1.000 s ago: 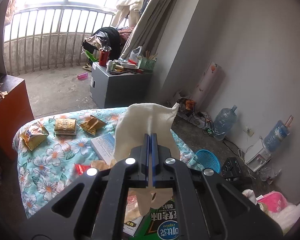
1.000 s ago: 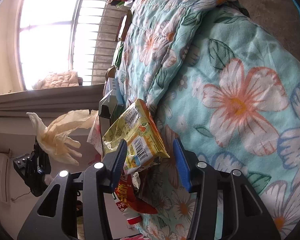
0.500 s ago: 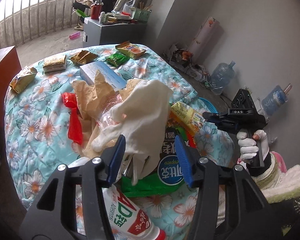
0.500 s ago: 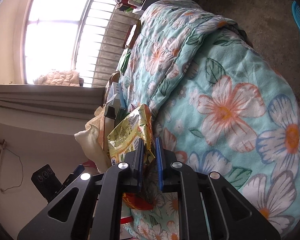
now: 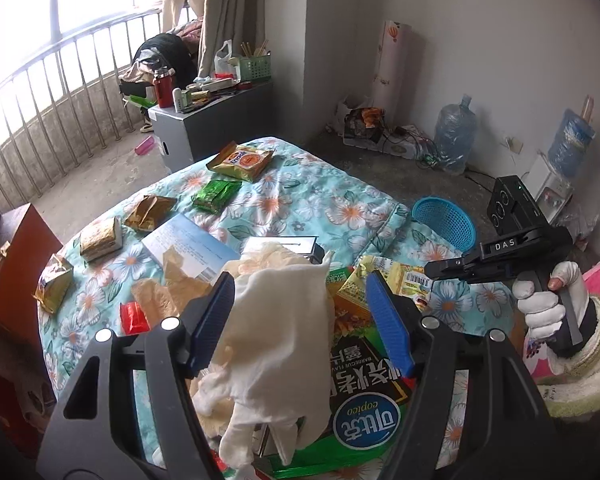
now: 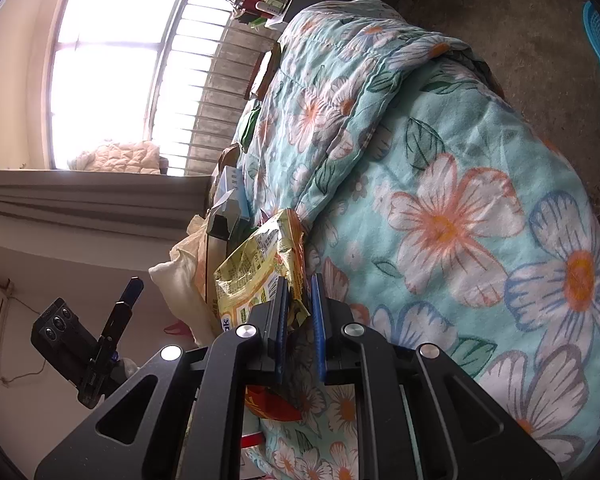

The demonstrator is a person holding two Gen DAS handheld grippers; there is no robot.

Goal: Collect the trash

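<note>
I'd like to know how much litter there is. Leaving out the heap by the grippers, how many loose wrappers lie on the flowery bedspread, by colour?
Gold packets: 3
Green packet: 1
Yellow Enaak packet: 1
Red wrapper: 1
Total: 6

Left gripper (image 5: 302, 322): pitched down, blue pads spread wide and still opening; a cream glove lies loose between them, neither pad pressing it.
Right gripper (image 6: 299, 326): pads drawn nearly together, pinching the edge of a yellow snack packet.
Right hand (image 5: 550, 302): white-gloved, wrapped round the right gripper's black handle, fingers on the trigger.
</note>
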